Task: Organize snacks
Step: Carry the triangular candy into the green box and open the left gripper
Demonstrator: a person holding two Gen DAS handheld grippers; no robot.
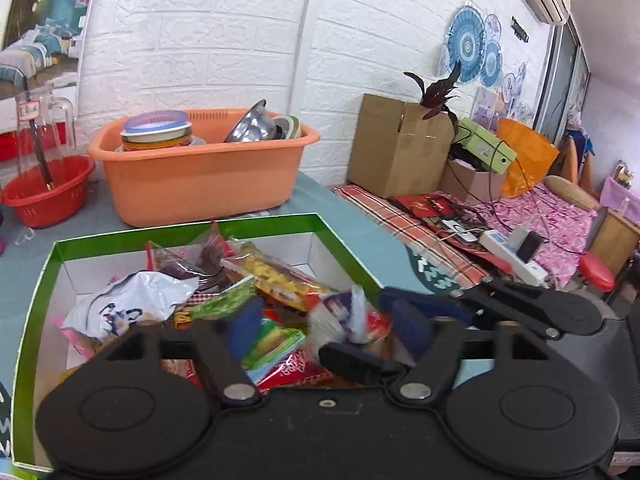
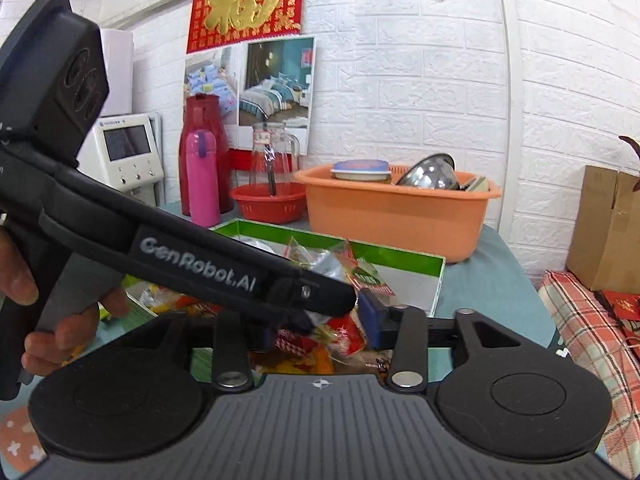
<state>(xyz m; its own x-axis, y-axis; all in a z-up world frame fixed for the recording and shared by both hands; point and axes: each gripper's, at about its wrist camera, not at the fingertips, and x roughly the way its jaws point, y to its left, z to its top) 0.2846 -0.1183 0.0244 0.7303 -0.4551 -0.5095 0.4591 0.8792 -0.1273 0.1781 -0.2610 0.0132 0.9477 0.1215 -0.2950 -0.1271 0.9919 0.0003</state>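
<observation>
A green-rimmed white box on the blue table holds several snack packets: a silver bag, a yellow packet, green and red packets. My left gripper is open above the box, its blue pads wide apart, with a white-and-red packet lying between them. My right gripper hovers over the same box, jaws apart around a red packet. The left gripper's body crosses in front of it and hides its left finger. The right gripper also shows in the left wrist view.
An orange tub with bowls stands behind the box. A red basket with a glass jug sits at the left. A pink bottle and a red flask are further left. Cardboard boxes and a bed with cables lie to the right.
</observation>
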